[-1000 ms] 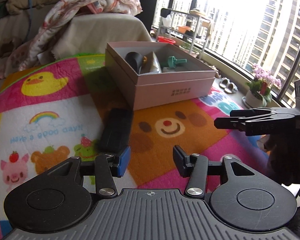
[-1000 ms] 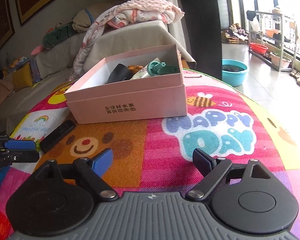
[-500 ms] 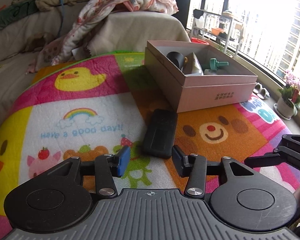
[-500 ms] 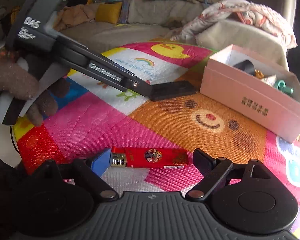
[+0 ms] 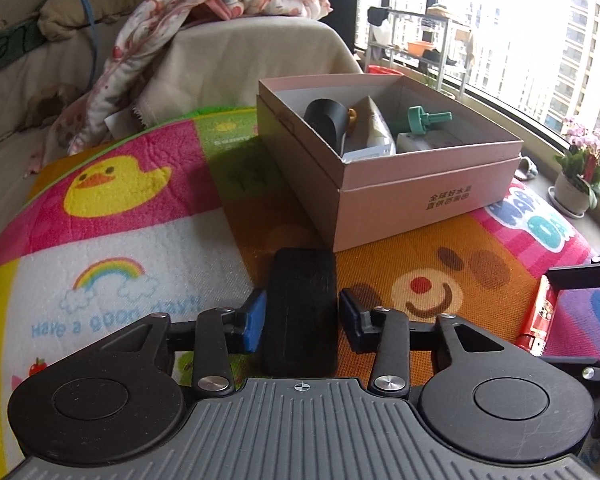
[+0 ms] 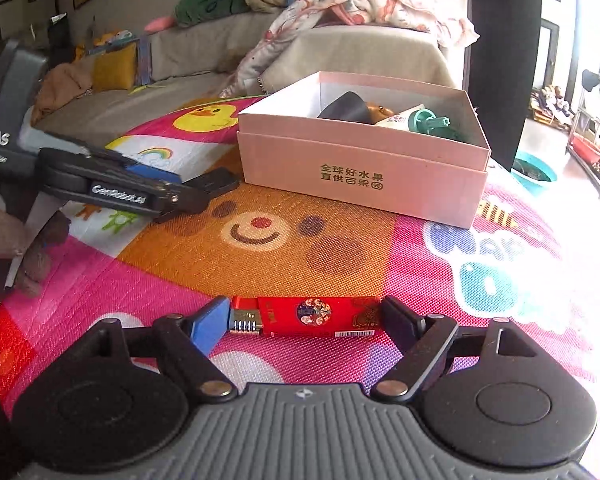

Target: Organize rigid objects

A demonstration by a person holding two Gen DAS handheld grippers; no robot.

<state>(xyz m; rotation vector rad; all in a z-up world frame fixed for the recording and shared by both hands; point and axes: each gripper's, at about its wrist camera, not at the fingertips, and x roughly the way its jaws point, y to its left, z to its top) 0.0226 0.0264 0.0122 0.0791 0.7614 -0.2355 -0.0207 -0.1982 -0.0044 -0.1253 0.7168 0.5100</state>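
Pink box (image 6: 380, 184): front wall printed with two dark lines, "全球好水果" over "直供百果园". Same print readable on box in left wrist view (image 5: 448, 198).

Play mat (image 5: 112, 312): blue letters "Have a good day!" under rainbow; big blue bubble letters near window edge, only partly readable.

Left tool (image 6: 188, 196): white "GenRobot.AI" along finger arm; "DAS" on grey body, smaller lines below unreadable.

Red lighter (image 6: 312, 316): barcode strip, digits too small.

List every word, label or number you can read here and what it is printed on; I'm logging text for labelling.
"全球好水果 直供百果园": front of the pink box.
"Have a good day!": play mat, under the rainbow.
"DAS" and "GenRobot.AI": side of the left claw; smaller lines under "DAS" are too blurred.
Big blue letters on the mat by the box: only partly in view.
Red lighter: barcode and print too small.
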